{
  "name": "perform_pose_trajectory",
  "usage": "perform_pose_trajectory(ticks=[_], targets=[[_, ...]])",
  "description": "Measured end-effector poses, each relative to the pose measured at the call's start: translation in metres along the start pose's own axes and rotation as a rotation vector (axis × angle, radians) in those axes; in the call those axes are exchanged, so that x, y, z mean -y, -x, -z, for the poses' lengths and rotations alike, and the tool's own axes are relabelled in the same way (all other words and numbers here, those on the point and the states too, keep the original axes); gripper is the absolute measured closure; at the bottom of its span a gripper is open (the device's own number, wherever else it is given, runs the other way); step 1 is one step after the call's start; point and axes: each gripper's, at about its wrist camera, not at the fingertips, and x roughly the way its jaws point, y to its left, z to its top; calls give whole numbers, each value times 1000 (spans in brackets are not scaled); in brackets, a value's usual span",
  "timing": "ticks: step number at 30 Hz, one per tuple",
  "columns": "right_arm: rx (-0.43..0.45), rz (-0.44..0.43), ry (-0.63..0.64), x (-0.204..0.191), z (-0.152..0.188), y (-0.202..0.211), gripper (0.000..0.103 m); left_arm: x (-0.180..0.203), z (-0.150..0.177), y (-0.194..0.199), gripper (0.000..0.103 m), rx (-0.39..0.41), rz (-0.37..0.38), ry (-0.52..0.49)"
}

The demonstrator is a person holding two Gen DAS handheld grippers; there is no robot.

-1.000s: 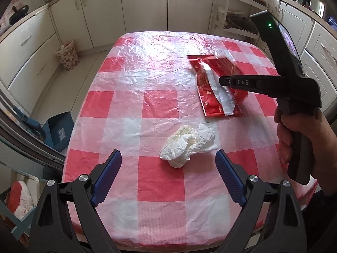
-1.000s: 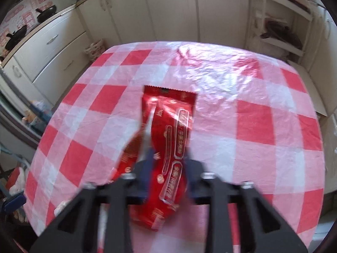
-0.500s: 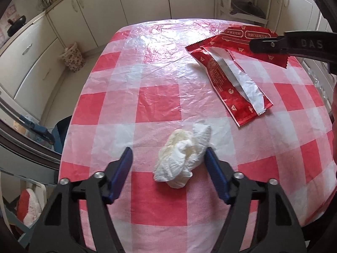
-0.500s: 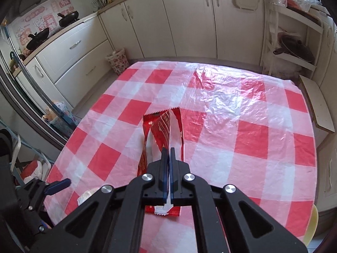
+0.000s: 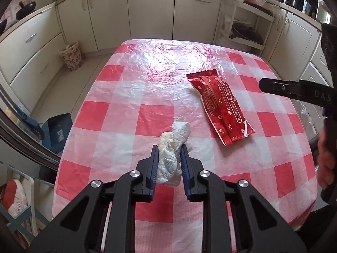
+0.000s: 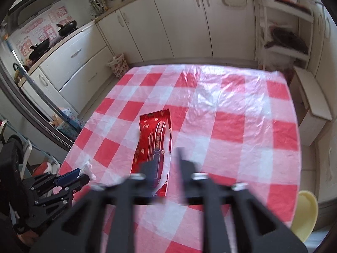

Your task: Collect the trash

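A crumpled white tissue (image 5: 171, 147) is pinched between the blue pads of my left gripper (image 5: 168, 158), just above the checked tablecloth. A long red snack wrapper (image 5: 219, 105) lies flat on the table to the right of it. In the right wrist view the wrapper (image 6: 153, 145) lies on the cloth just ahead of my right gripper (image 6: 164, 164), whose blurred fingers stand apart with nothing between them. My right gripper also shows at the right edge of the left wrist view (image 5: 294, 88), above the table. My left gripper shows at lower left in the right wrist view (image 6: 71, 178).
The table (image 5: 130, 109) has a red-and-white checked plastic cloth. A floral waste basket (image 5: 71, 57) stands on the floor by the cabinets at far left. A blue box (image 5: 56, 130) sits on the floor left of the table. A yellow chair (image 6: 303, 213) is at the right.
My left gripper has closed on the tissue and lifted it slightly. My right gripper has opened and released the red wrapper, which now lies flat on the table.
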Motion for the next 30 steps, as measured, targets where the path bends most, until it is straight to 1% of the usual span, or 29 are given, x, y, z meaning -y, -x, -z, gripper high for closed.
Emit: perform_pose_trajectory(ticks=[1,4,6,8,10,13,15,17,18,19,20,21,23,26,30], targets=[[13,6,2,-5,0,-5,19,-1,0,1,83,1,2,7],[-19,25,44,-25,-1,-32,19,-4,2,7,83,13,-1,14],[-38,76,74,-35,1,-51,17,-9,2,10,83,20,3,22],[-61,113,95,-40,2,-70,17,-14,1,10,83,22,6,28],[-87,132,86,-40,3,-86,17,-18,1,12,83,23,7,36],[-66,160,108,-44,4,-94,16,-22,0,14,83,26,10,45],[-49,184,141,-47,5,-96,27,-24,-1,15,83,30,12,48],[-44,205,169,-50,6,-94,53,-23,-2,17,83,34,12,49],[-45,184,166,-49,6,-92,62,-23,-3,18,83,36,14,49],[-49,172,159,-47,5,-91,75,-22,-3,18,83,37,16,49],[-53,158,153,-46,5,-90,83,-22,-4,18,83,37,16,47],[-59,145,147,-43,5,-88,87,-21,-4,18,83,38,16,45],[-61,125,135,-40,5,-81,90,-18,-3,19,83,41,16,41],[-44,107,131,-37,6,-64,90,-15,-2,22,83,50,20,38],[8,86,128,-32,6,-29,90,-9,-1,26,83,70,32,32]])
